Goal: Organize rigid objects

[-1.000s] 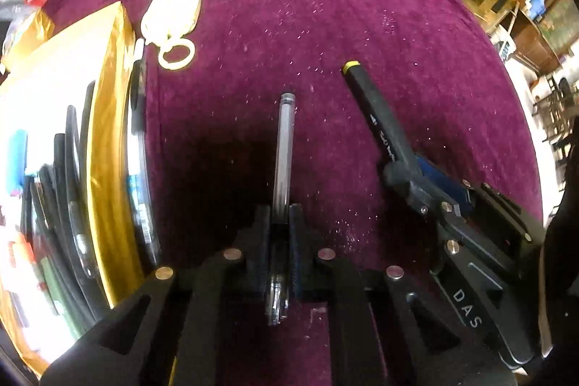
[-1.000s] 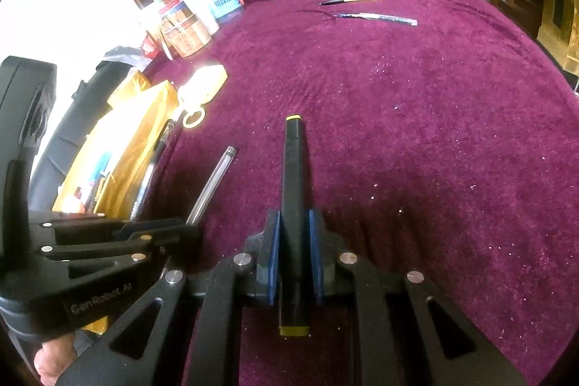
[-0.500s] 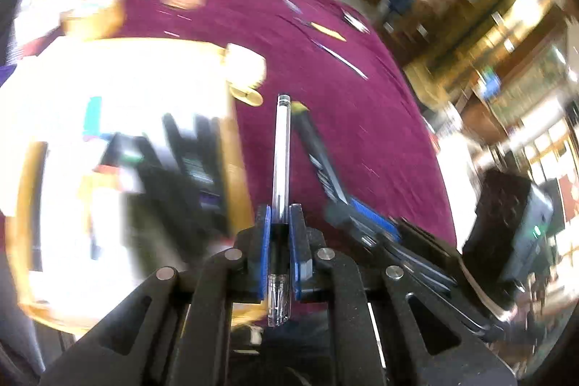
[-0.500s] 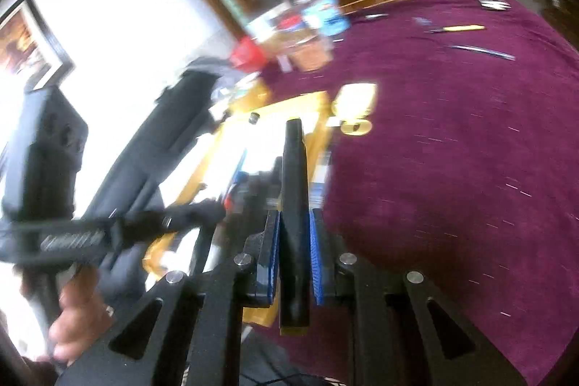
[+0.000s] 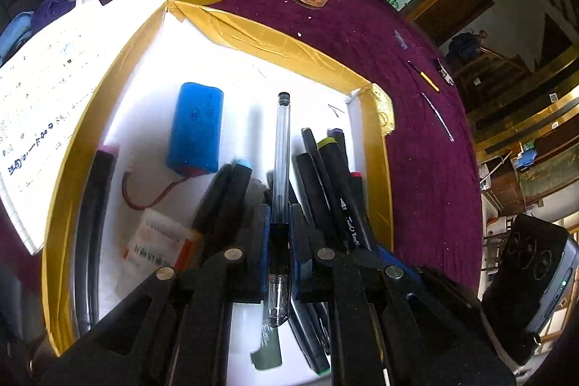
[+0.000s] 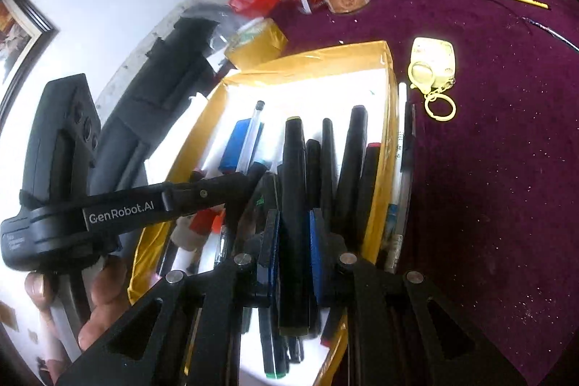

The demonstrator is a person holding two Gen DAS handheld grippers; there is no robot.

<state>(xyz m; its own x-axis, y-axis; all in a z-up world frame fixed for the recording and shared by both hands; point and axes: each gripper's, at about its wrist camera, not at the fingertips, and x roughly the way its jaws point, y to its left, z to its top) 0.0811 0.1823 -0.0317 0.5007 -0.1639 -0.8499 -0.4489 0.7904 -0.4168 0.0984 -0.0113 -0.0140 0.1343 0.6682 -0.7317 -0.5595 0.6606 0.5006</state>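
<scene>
A clear pen is clamped between the closed jaws of the left gripper, its barrel projecting forward along the fingers above the white floor of the gold-edged box. A black marker is gripped between the narrowly parted jaws of the right gripper and held over the markers piled in the same box.

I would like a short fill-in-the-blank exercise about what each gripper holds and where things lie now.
1. The left gripper is shut on a clear ____.
2. The right gripper is shut on a black ____.
3. The blue battery pack lies inside the ____.
4. The pale yellow keychain lies ____ the box.

Missing words: pen; marker; box; outside
</scene>
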